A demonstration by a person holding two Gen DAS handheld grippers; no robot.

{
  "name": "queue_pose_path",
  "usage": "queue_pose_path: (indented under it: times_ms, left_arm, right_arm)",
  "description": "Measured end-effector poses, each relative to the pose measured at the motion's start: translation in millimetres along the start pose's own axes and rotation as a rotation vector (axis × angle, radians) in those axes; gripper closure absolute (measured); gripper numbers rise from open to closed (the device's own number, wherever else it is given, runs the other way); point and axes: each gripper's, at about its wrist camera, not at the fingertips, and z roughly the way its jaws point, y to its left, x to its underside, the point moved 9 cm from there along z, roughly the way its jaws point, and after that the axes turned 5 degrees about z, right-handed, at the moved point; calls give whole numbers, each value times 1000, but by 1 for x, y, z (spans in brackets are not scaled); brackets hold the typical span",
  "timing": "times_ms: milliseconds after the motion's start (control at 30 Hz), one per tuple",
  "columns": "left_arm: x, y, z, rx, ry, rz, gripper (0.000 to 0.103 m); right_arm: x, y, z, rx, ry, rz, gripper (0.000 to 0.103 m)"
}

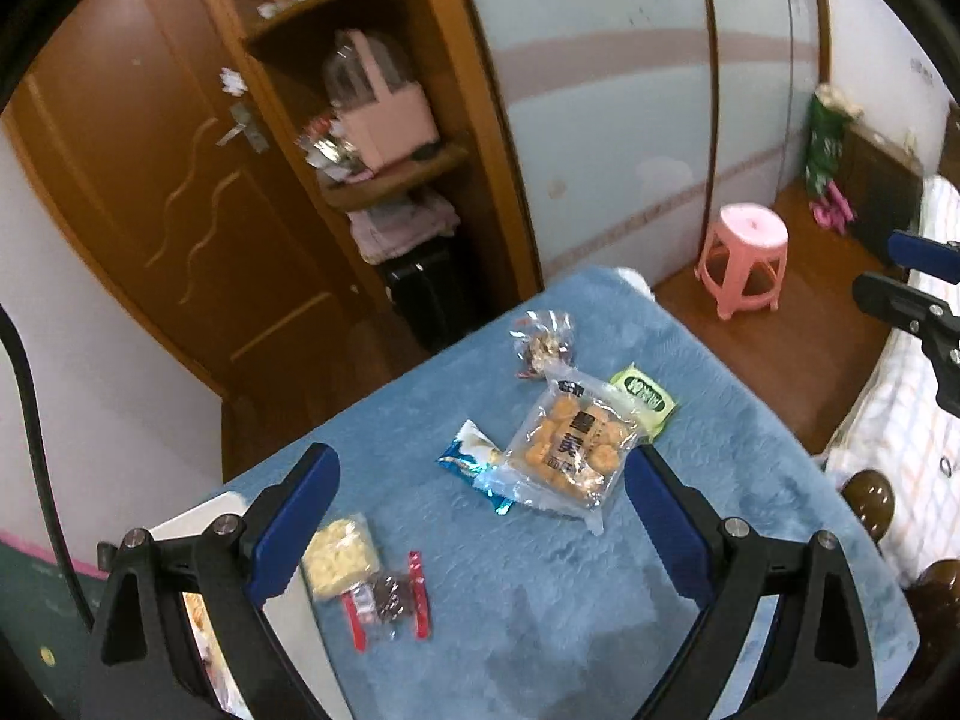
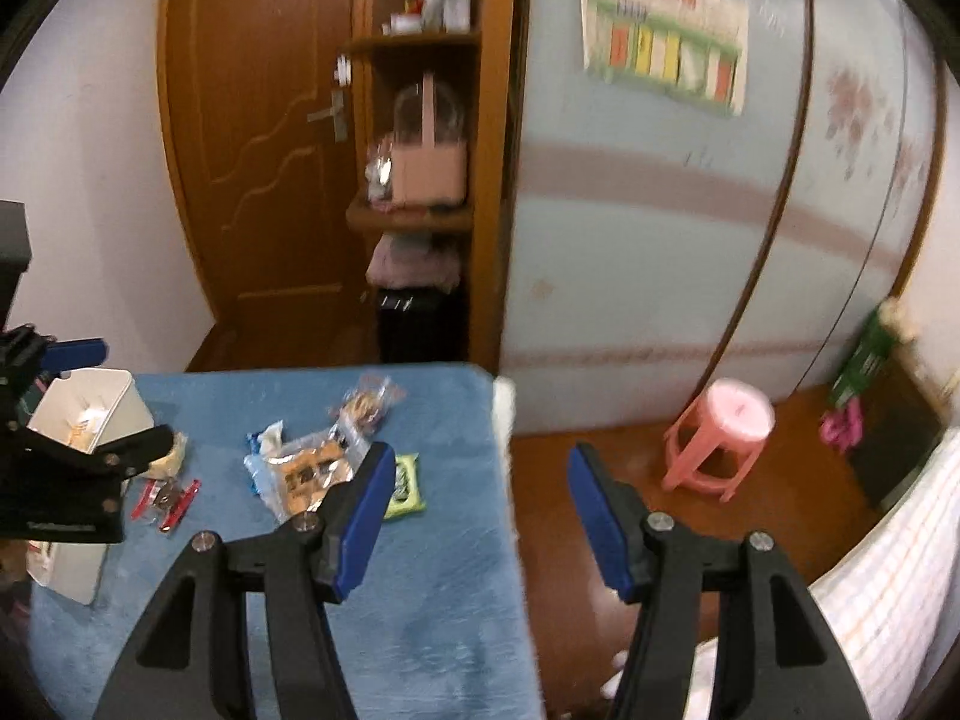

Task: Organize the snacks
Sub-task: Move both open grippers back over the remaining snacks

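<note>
Several snack packs lie on a blue cloth-covered table [image 1: 540,600]. A clear bag of orange puffs [image 1: 570,444] lies in the middle, over a blue-white wrapper [image 1: 468,459] and a green packet [image 1: 645,399]. A clear candy bag [image 1: 540,348] lies farther back. A pale cracker pack [image 1: 342,552] and a red-edged pack [image 1: 390,597] lie near my left finger. My left gripper [image 1: 480,516] is open and empty above the table. My right gripper [image 2: 480,516] is open and empty over the table's right edge [image 2: 507,480]. A white bin [image 2: 90,414] stands at the table's left.
A pink stool [image 1: 747,261] stands on the wooden floor to the right. A bed with a checked cover [image 2: 888,570] is at the far right. A brown door [image 1: 150,192] and shelves [image 1: 384,168] stand behind the table.
</note>
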Motion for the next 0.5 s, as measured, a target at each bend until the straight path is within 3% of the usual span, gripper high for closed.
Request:
queue_pose_path:
  times_ms: [300,500]
  left_arm:
    - [24,-50,102,129,212,112,8]
    - [30,-75,135,164,248,171,8]
  right_arm:
    - [27,-2,79,-63,178,94,42]
    - [40,3,120,-94,261,143,42]
